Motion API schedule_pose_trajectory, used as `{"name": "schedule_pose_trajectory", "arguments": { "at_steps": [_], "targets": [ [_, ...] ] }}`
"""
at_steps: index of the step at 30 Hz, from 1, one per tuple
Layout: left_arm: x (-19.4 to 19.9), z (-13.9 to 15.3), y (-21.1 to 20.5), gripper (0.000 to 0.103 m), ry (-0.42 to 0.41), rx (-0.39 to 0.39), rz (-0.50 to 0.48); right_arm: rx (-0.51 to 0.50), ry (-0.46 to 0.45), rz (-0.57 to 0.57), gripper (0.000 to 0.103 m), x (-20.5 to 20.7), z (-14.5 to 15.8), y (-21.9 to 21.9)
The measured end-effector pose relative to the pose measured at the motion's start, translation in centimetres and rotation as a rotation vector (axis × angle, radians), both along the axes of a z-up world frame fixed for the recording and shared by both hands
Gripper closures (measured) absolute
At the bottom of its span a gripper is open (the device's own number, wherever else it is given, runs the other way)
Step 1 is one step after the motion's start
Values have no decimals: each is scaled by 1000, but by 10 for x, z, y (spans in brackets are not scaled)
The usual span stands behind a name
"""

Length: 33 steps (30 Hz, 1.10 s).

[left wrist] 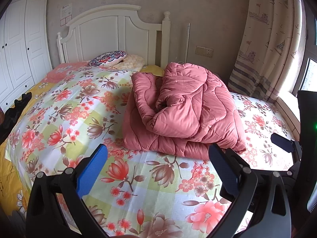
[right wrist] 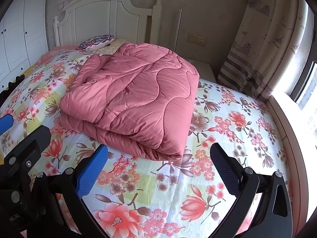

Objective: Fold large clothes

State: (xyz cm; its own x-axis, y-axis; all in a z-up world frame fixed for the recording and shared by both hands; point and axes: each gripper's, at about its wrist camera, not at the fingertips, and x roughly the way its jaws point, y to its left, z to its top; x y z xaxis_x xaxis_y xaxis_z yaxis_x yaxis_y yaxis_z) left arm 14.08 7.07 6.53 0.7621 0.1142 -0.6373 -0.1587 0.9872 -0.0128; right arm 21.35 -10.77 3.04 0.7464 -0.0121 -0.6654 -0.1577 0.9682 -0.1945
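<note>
A pink quilted padded garment [left wrist: 182, 111] lies folded in a thick bundle on the floral bed sheet [left wrist: 83, 107]. Its upper layers are loosely bunched. It also shows in the right wrist view [right wrist: 134, 99], where the top looks flatter. My left gripper [left wrist: 158, 158] is open and empty, held just in front of the bundle's near edge. My right gripper [right wrist: 158, 158] is open and empty, also just short of the near edge. The right gripper's finger [left wrist: 283, 141] shows at the right of the left wrist view. The left gripper's blue fingertip [right wrist: 6, 122] shows at the left of the right wrist view.
A white headboard [left wrist: 111, 33] and patterned pillows [left wrist: 109, 58] stand at the far end of the bed. A white wardrobe [left wrist: 19, 49] is on the left. A curtain [left wrist: 267, 39] and window are on the right. A dark garment [left wrist: 15, 109] lies at the bed's left edge.
</note>
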Motion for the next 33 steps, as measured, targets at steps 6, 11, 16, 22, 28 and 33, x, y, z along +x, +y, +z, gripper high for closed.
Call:
{"name": "schedule_pose_trajectory", "arguments": {
  "at_steps": [6,11,16,22,28,33],
  "targets": [
    [0,-1,2,2,1,-7,-4,-3,-2,0,4,0,0,1],
    [0,-1,3,2,1,-8,-6,-2,-2,1,4,0,1,1],
    [1,-1,3,2,3,-10,-4,-2,-1,1,4,0,1,0],
    [1,-1,3,2,5,-12,-6,-3,-1,1,4,0,0,1],
    [1,-1,3,2,6,-12,-6,-2,-1,3,4,-1,0,1],
    [1,-2,3,2,7,-13,-5,-3,-1,3,4,-1,0,1]
  ]
}}
